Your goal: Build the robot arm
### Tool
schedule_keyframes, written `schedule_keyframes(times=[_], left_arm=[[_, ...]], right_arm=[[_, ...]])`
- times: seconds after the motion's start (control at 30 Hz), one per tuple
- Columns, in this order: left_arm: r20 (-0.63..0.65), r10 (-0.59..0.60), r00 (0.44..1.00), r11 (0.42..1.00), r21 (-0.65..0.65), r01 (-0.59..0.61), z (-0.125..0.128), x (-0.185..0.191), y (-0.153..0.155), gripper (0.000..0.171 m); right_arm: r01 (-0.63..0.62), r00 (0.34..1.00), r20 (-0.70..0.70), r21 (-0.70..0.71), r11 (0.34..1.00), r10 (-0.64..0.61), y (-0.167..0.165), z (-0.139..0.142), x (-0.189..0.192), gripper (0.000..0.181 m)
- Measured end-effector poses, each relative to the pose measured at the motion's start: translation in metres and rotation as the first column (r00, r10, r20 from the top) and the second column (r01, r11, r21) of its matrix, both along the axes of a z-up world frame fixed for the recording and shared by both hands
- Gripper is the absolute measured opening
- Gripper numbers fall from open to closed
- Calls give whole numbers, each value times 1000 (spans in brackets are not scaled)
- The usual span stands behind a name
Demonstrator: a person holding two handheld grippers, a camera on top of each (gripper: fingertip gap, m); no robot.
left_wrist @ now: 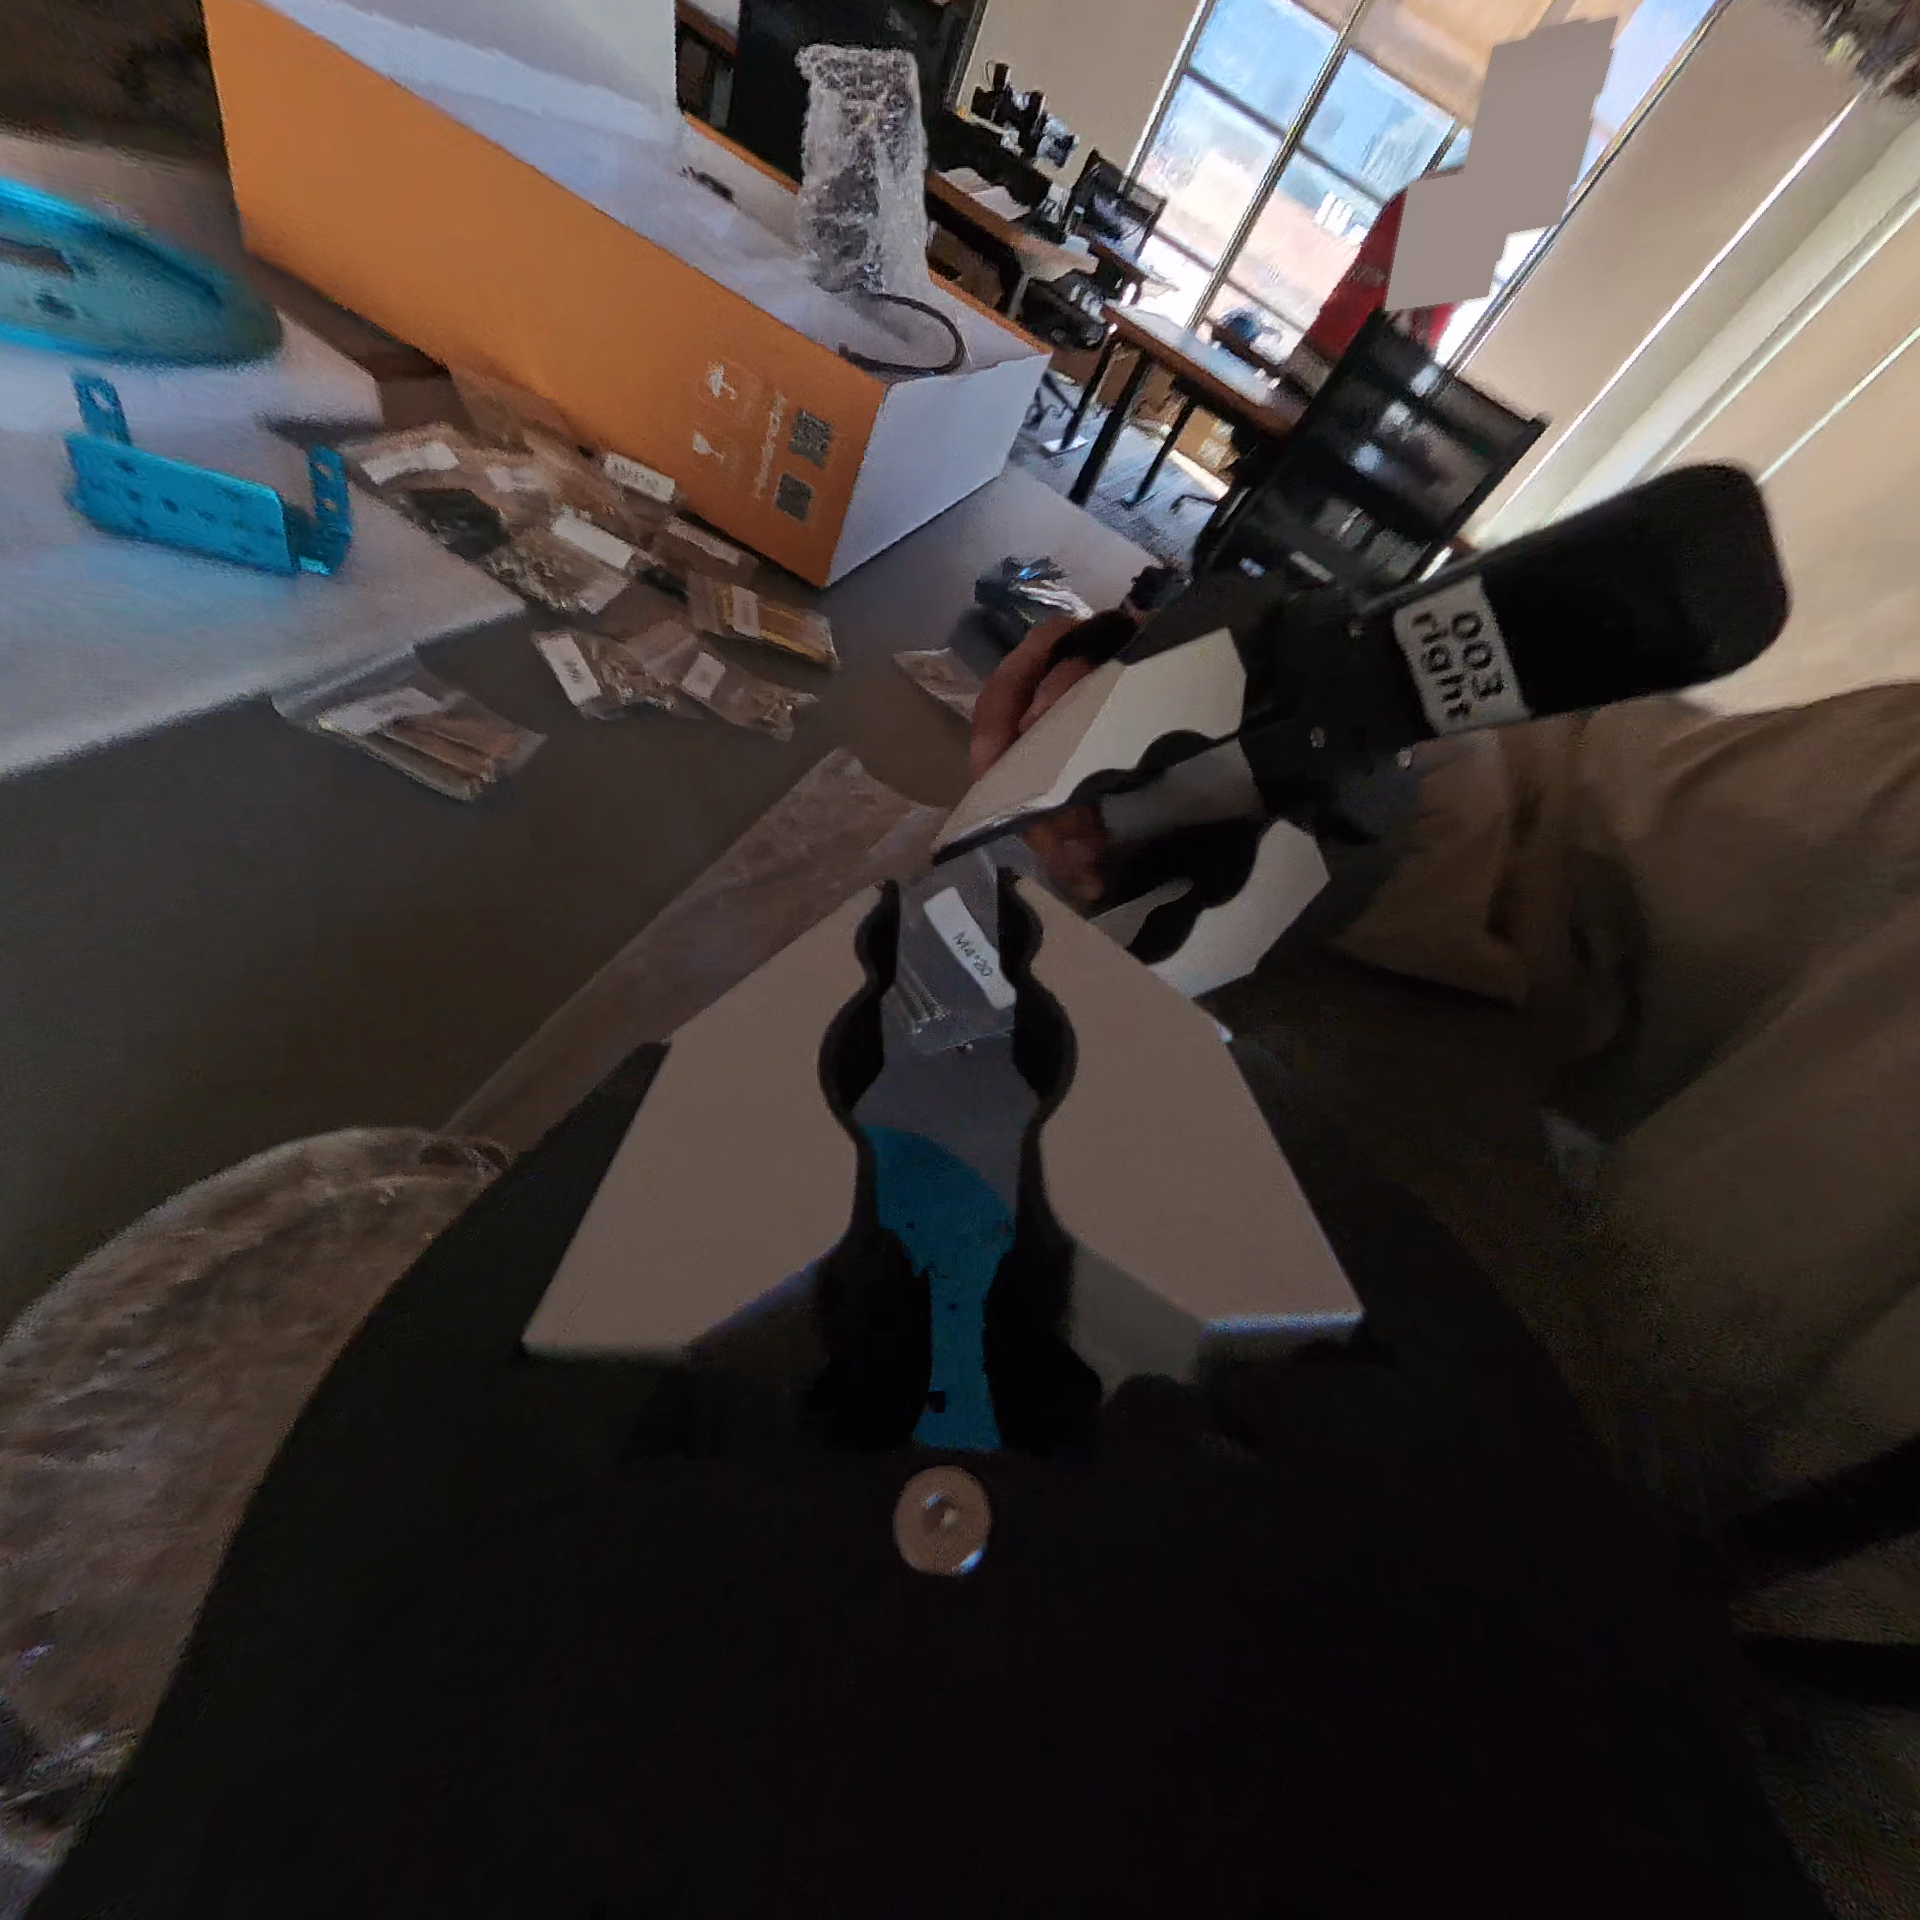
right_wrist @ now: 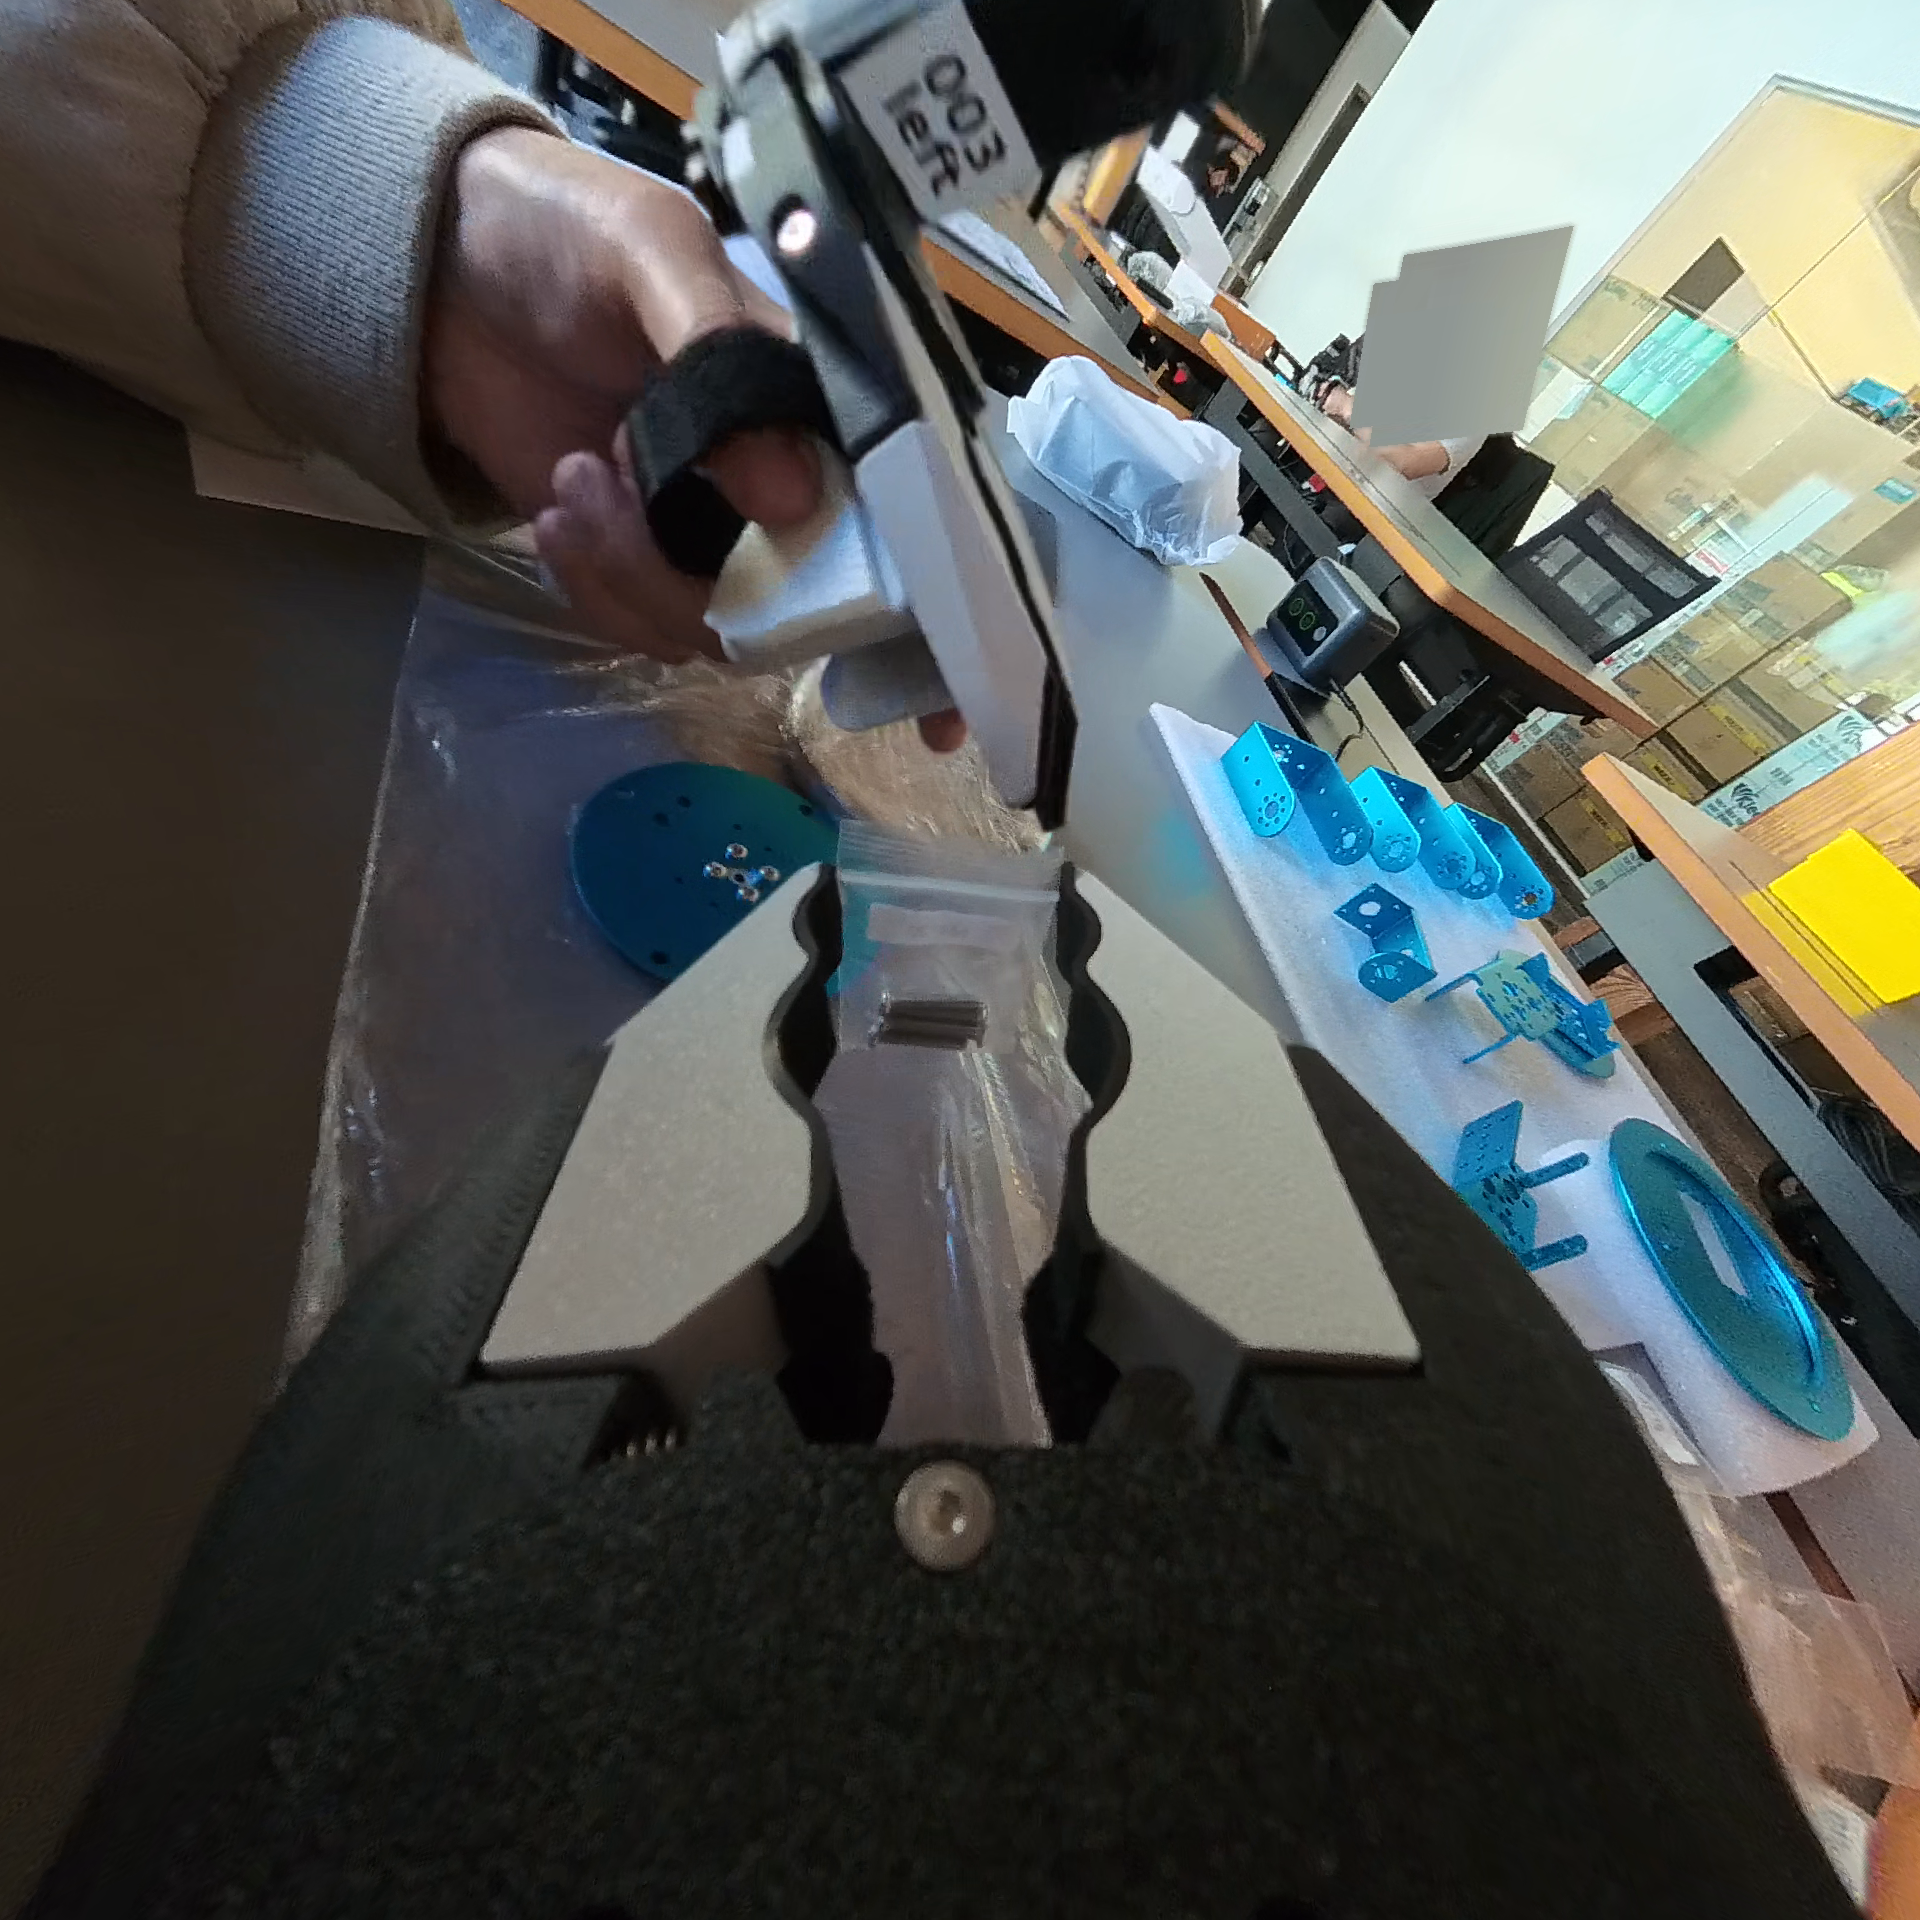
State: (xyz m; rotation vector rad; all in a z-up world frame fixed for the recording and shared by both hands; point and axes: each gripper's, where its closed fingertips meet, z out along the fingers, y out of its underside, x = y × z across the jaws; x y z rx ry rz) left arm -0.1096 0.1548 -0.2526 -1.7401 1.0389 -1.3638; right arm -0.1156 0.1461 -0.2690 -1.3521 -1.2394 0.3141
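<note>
A: Clear plastic, that is the whole trouble. The small zip bag point(right_wrist: 951, 997) hangs in the air above the counter point(right_wrist: 1132, 644), and a few dark pins sit loose inside it near its sealed top.

B: Who has hold of it?

A: Both, as far as I can judge. The right tongs point(right_wrist: 940, 904) are narrowed on the bag's sides, and the left tongs point(left_wrist: 951, 914) are nearly closed with the labelled end of the bag between their tips. Whether either pair truly pinches the film, I cannot tell.

B: So the danger is a slip?

A: Yes. Slick film between hard jaws could slide out, and if the two pairs pull apart unevenly the seal might burst and scatter the pins.

B: Where would they land?

A: Below the bag lies a clear sheet with a round blue plate point(right_wrist: 696, 868) on it. To the right of the bag, a white foam pad point(right_wrist: 1340, 997) carries blue brackets point(right_wrist: 1382, 821) and a blue ring point(right_wrist: 1725, 1288). Beyond the bag, in the left view, small parts packets point(left_wrist: 582, 582) lie strewn beside an orange box point(left_wrist: 540, 270). Pins falling among those would be hard to find.
</note>
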Motion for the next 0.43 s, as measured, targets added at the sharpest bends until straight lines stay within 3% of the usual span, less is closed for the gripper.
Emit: schedule_keyframes(times=[0.1,0.17,0.43], left_arm=[[-51,39,998,956,293,-23,1,4,-3,26],[-42,102,994,915,395,-77,5,3,0,30],[-67,78,995,987,147,-68,7,5,-10,24]], right_arm=[[29,999,33,56,998,-31,3,1,2,40],[42,997,61,103,994,-49,3,0,2,40],[73,988,118,174,982,-94,6,-4,2,40]])
